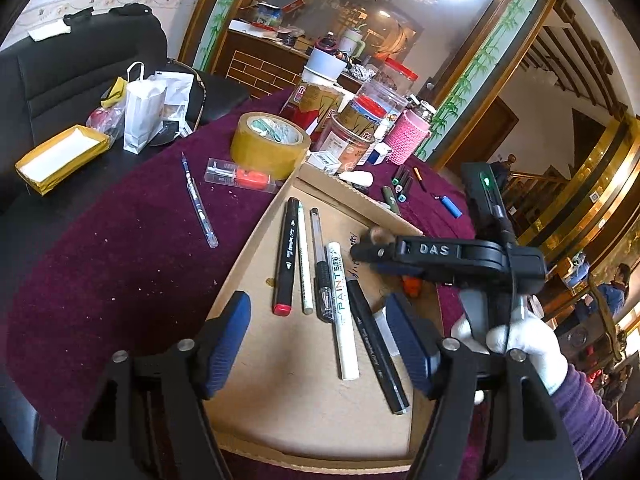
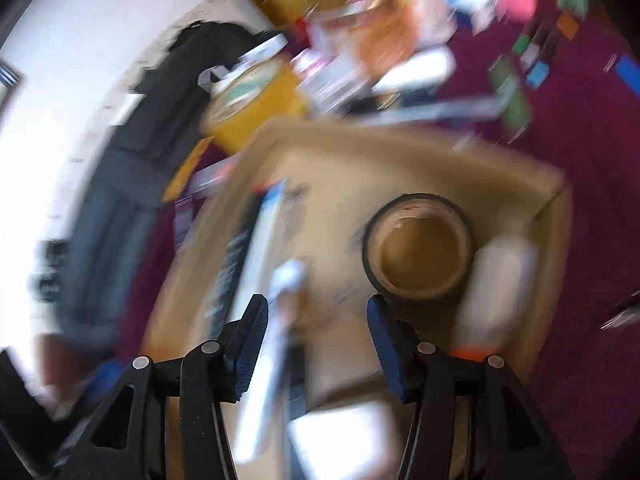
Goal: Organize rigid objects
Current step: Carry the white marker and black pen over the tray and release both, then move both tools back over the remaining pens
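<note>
A shallow cardboard tray (image 1: 248, 312) lies on a purple cloth. In it, side by side, lie a black marker with a red cap (image 1: 286, 256), a thin white pen (image 1: 304, 264), a clear gel pen (image 1: 320, 264), a white paint marker (image 1: 342, 312) and a black pen (image 1: 376, 344). My left gripper (image 1: 320, 340) hangs open above their near ends, touching none. My right gripper (image 1: 372, 252), in a white-gloved hand (image 1: 520, 344), reaches over the tray's right side. The blurred right wrist view shows that gripper (image 2: 318, 336) open over the tray beside a black tape roll (image 2: 418, 248).
On the cloth outside the tray lie a blue pen (image 1: 199, 200), a clear case with an orange item (image 1: 240, 178), a yellow tape roll (image 1: 270, 144), several markers (image 1: 400, 188) and a blue lighter (image 1: 450, 206). Jars and boxes (image 1: 352, 120) crowd the far edge.
</note>
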A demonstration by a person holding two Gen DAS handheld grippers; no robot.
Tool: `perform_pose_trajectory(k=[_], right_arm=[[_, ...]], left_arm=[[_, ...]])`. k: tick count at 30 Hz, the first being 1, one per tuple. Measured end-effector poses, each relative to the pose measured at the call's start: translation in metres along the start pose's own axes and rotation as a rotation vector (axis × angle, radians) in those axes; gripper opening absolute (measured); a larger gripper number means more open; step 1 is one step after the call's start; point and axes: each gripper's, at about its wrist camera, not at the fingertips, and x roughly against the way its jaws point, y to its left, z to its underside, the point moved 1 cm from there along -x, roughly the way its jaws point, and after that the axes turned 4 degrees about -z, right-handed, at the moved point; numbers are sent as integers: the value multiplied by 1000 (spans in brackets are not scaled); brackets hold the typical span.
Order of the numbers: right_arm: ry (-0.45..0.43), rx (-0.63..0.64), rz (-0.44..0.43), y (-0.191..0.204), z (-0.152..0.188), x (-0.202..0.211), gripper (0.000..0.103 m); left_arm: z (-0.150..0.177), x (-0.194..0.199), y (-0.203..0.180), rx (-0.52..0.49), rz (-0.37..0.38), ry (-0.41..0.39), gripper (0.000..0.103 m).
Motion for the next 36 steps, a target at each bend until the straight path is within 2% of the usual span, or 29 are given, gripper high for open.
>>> perform_pose_trajectory(k=[3, 5, 7, 10, 13, 15, 16, 17, 18, 20, 21, 23, 25, 26, 28, 29, 30, 31, 32, 34, 35, 36], right_arm=[[18, -22, -148, 3, 11, 20, 56], [68, -7, -217, 11, 32, 33, 56], [121, 60, -170, 24, 59, 42, 56], [183, 218, -31, 49, 98, 46, 56], [235, 367, 103, 69, 129, 35, 56], [248, 452, 230, 78, 137, 19, 35], [230, 463, 254, 78, 134, 18, 32], [210, 467, 274, 79, 129, 17, 23], [184, 454, 304, 79, 119, 14, 20], [121, 408, 314, 73, 95, 10, 20], [108, 386, 292, 69, 88, 9, 20], [99, 319, 184, 65, 74, 16, 21], [29, 283, 98, 58, 73, 46, 21], [-28, 293, 104, 55, 78, 65, 23], [-162, 313, 172, 46, 88, 106, 30], [-251, 320, 217, 39, 96, 130, 38], [-372, 322, 277, 29, 105, 159, 58], [-500, 316, 338, 20, 118, 187, 74], [-590, 305, 375, 12, 124, 205, 103], [-820, 260, 448, -10, 153, 245, 103], [-866, 212, 475, -31, 162, 258, 103], [-824, 169, 482, -44, 154, 260, 103]], left_arm=[[-2, 6, 3, 7, 0, -20, 69], [-7, 11, 10, 30, 0, -42, 69], [-11, 17, 16, 44, -12, -67, 69], [-14, 20, 23, 53, -40, -85, 70], [-14, 18, 25, 65, -39, -71, 70], [-12, 18, 22, 56, -29, -65, 70], [-11, 21, 18, 44, -24, -69, 70], [-11, 23, 16, 36, -21, -74, 70], [-12, 24, 14, 29, -17, -81, 70], [-13, 23, 9, 26, -9, -80, 70], [-14, 23, 7, 25, -1, -76, 70], [-15, 25, -3, 12, 22, -82, 70], [-14, 29, -14, -18, 35, -99, 70], [-13, 29, -21, -33, 48, -105, 70], [-12, 29, -36, -58, 76, -118, 70], [-11, 31, -47, -81, 89, -138, 70], [-9, 33, -55, -101, 91, -157, 70], [-7, 38, -68, -136, 84, -196, 74], [-4, 44, -84, -175, 70, -243, 79], [1, 53, -108, -226, 59, -326, 103], [5, 56, -123, -257, 73, -366, 103], [5, 55, -132, -278, 95, -368, 103]])
